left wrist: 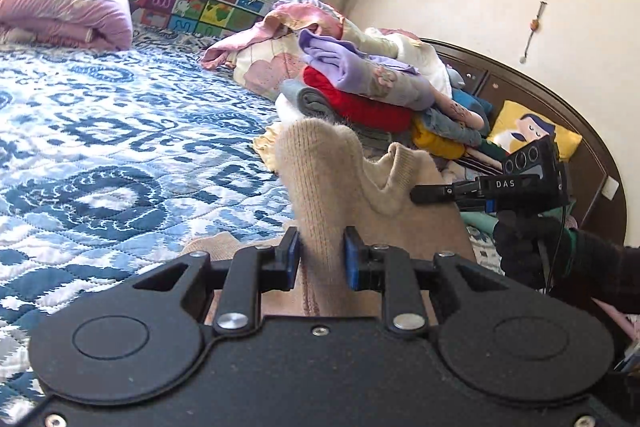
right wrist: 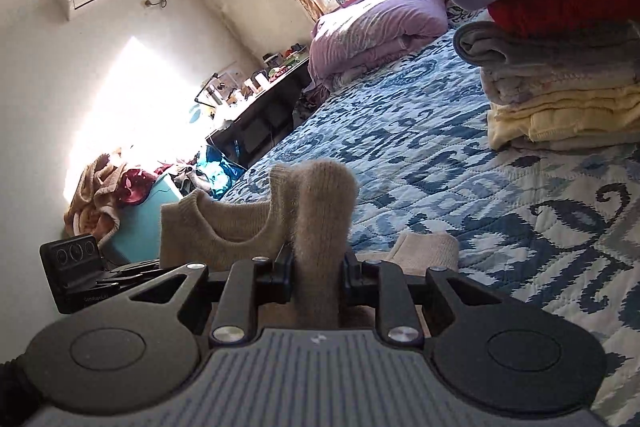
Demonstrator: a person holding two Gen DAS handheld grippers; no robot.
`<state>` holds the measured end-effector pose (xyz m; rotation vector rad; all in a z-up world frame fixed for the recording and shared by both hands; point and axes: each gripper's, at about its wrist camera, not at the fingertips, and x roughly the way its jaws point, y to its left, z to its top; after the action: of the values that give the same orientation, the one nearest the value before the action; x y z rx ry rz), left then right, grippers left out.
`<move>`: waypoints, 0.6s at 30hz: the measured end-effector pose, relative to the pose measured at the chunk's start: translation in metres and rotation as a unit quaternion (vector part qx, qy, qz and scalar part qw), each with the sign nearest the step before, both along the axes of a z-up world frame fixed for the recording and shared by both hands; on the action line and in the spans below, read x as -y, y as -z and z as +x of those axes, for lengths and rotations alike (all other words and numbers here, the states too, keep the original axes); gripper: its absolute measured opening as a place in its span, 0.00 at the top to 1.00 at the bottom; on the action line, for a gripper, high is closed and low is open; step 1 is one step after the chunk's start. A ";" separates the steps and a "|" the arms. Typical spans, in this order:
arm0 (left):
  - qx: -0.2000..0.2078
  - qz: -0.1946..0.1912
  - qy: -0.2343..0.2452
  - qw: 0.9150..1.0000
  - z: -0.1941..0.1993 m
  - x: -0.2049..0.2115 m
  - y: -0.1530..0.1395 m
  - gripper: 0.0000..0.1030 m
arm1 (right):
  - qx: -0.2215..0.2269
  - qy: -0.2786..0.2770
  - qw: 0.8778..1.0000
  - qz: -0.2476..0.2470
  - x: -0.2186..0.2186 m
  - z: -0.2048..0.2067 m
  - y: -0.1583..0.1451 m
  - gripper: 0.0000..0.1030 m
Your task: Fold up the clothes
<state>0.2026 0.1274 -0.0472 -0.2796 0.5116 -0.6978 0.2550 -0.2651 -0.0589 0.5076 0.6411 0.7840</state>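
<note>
Beige sweater (left wrist: 320, 179) pinched by both narrowly parted left (left wrist: 322, 259) and right fingers (right wrist: 316, 265)

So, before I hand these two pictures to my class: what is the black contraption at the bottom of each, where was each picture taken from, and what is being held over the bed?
Each black contraption is a hand-held gripper: a two-fingered clamp a person carries, with a camera looking along its fingers. One picture looks out from the left hand-held gripper, the other from the right hand-held gripper. Both are clamped on the same beige knitted sweater, at either side of its neckline, holding it above a bed with a blue patterned quilt. A stack of folded clothes sits on the bed, and a rolled pink duvet lies by the window.
</note>
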 end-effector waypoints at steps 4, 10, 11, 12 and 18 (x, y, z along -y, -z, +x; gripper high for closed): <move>-0.043 -0.027 -0.024 0.998 0.027 -0.012 0.021 0.80 | -0.022 0.011 1.000 0.011 -0.006 0.035 0.020 0.78; -0.117 0.003 -0.065 0.991 0.058 -0.010 0.062 0.79 | -0.063 0.038 0.997 -0.034 -0.019 0.073 0.065 0.79; -0.119 0.012 -0.073 0.990 0.057 -0.008 0.064 0.74 | -0.064 0.046 0.995 -0.057 -0.023 0.074 0.070 0.73; -0.114 0.017 -0.080 0.990 0.054 -0.008 0.062 0.72 | -0.060 0.054 0.994 -0.078 -0.027 0.074 0.074 0.68; -0.030 0.088 -0.134 0.987 0.012 -0.005 0.031 0.56 | 0.059 0.114 0.984 -0.121 -0.017 0.026 0.030 0.56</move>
<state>0.2150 0.1323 -0.0787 -0.1993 0.5762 -0.3809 0.2813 -0.2482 -0.0887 0.3035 0.5482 0.5067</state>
